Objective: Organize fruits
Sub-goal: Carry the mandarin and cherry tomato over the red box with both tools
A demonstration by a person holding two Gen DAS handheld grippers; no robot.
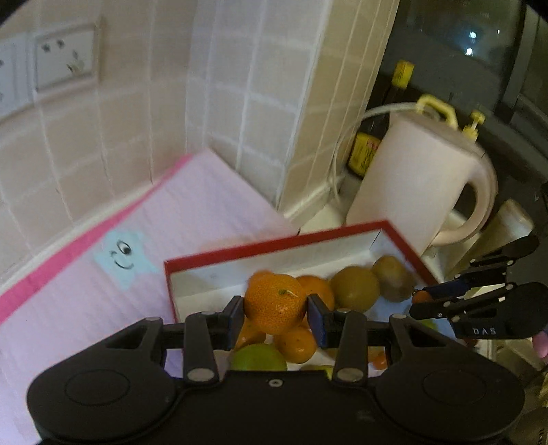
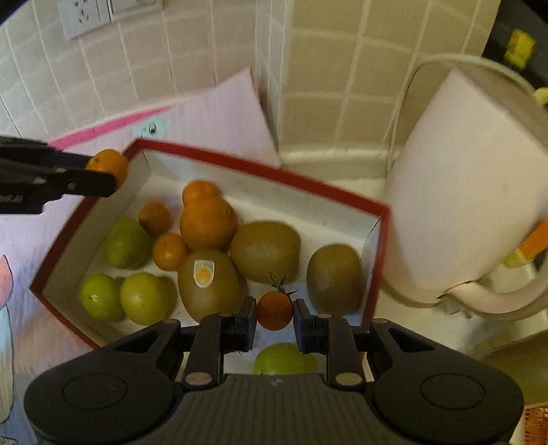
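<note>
A red-rimmed white box (image 2: pixel 270 173) (image 1: pixel 274 243) on a pink mat holds several mandarins (image 2: pixel 208 222), kiwis (image 2: pixel 265 251) and green fruits (image 2: pixel 144 297). My left gripper (image 1: pixel 275 313) is shut on a mandarin (image 1: pixel 275 301) and holds it above the box's left side; it shows in the right wrist view at the far left (image 2: pixel 102 178) with the mandarin (image 2: pixel 108 164). My right gripper (image 2: pixel 274 316) is shut on a small cherry tomato (image 2: pixel 274 309) with a green stem, low over the box's near right part; it shows in the left wrist view (image 1: pixel 428 297).
A white electric kettle (image 2: pixel 459 205) (image 1: pixel 418 185) stands right of the box with its cord along the tiled wall. Yellow-capped dark bottles (image 1: pixel 397 102) stand behind it. The pink mat (image 1: pixel 102 274) with a cartoon star lies left. A wall socket (image 2: pixel 82 15) is above.
</note>
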